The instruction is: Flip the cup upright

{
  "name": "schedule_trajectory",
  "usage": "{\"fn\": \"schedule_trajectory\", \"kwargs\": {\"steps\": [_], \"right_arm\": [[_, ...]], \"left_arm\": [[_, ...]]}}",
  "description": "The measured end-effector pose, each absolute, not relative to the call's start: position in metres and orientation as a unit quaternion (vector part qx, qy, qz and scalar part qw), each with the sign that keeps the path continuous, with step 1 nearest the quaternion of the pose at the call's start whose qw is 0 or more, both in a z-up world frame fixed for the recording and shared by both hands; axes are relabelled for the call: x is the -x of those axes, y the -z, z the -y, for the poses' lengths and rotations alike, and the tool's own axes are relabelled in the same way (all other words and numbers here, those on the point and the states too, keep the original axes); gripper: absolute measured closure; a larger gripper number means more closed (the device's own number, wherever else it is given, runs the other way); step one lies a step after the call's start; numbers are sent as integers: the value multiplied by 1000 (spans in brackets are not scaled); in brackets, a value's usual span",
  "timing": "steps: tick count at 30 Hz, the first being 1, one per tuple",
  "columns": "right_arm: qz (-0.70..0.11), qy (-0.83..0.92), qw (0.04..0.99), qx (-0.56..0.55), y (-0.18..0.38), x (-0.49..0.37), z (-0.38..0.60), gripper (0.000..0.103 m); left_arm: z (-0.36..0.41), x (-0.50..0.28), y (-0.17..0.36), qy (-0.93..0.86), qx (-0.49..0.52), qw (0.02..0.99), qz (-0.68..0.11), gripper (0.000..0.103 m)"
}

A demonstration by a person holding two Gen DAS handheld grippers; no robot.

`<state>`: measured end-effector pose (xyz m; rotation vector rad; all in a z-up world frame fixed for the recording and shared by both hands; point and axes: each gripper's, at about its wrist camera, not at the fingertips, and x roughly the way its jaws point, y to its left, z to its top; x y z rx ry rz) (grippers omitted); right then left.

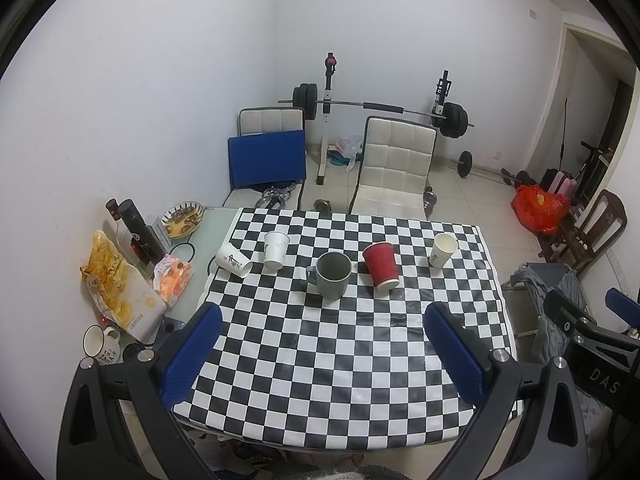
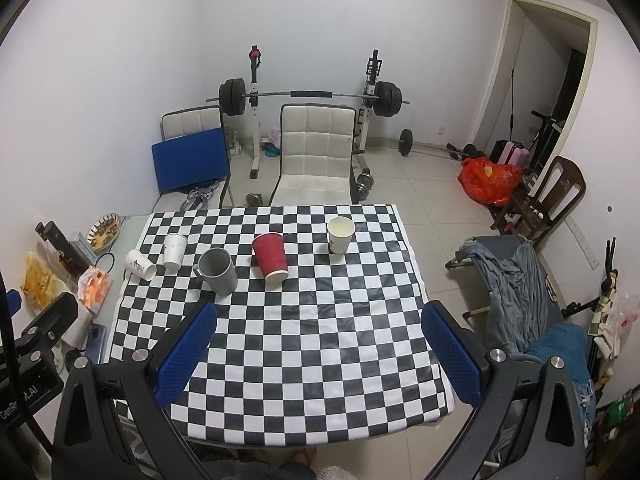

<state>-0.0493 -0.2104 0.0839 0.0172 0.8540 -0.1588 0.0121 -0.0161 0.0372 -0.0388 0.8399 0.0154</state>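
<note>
**Cups on a checkered bench in a home gym room**

A black-and-white checkered cloth [image 1: 344, 352] covers the bench [image 1: 212, 220]. On it stand a grey mug [image 1: 331, 275], a red cup [image 1: 381, 266] mouth-down, and a white cup [image 1: 443, 250] upright at the right. Two more white cups sit at the left, one [image 1: 233, 261] on its side. Both the left gripper [image 1: 320, 352] and right gripper [image 2: 318, 350] hover with fingers spread wide, holding nothing. Behind stand white chairs [image 1: 394, 164] and a barbell rack [image 1: 376, 108].

Left claw [image 1: 322, 354], right claw [image 2: 318, 350] — agape
</note>
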Motion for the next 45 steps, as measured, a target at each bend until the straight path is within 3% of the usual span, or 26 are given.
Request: {"fn": "schedule_trajectory", "kwargs": {"steps": [14,19,35,45], "right_arm": [[-416,72,906,-12,-82,50,209,0],[-432,71,899,-13,-52,40,214,0],[-528,56,848,-12,172,-47,222,0],[-570,95,816,-24,258,-126,220,0]], "left_arm": [[13,-9,-36,-15,22,913,-408,0],[17,-12,-13,-63,9,917,-393,0],[18,-86,161,-94,-51,876,-470,0],[17,-160,239,-49,-56,861,-503,0]]}}
